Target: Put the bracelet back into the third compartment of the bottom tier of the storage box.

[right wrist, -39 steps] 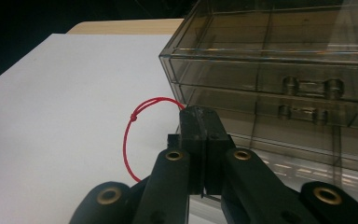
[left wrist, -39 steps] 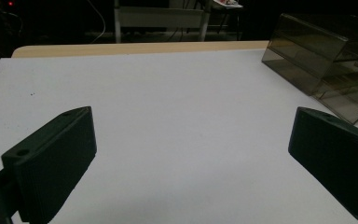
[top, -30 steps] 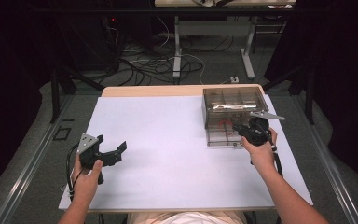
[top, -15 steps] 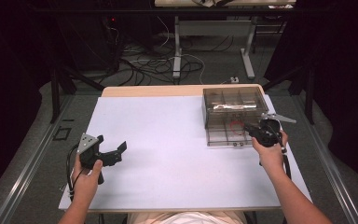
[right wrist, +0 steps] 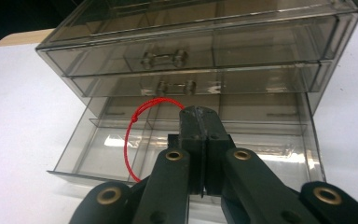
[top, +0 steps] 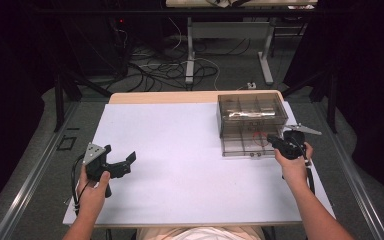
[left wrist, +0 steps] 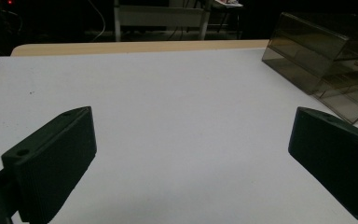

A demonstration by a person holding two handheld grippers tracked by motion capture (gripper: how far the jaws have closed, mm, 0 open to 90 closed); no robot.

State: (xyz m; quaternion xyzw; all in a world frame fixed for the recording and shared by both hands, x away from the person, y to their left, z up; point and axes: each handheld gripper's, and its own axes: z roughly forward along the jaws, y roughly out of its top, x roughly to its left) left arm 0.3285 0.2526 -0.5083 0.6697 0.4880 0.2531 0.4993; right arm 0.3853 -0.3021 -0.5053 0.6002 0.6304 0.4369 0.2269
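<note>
L gripper (left wrist: 191,163) jaws wide apart over white table (left wrist: 168,102); drawer box (left wrist: 321,56) far right.

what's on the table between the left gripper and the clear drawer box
Nothing: in the high view the white table top lies bare between the left gripper and the drawer box.

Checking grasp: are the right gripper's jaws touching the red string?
Touching. In the right gripper view the right gripper has its jaws pressed together on the red string, which loops out from their tip over the open bottom drawer.
</note>
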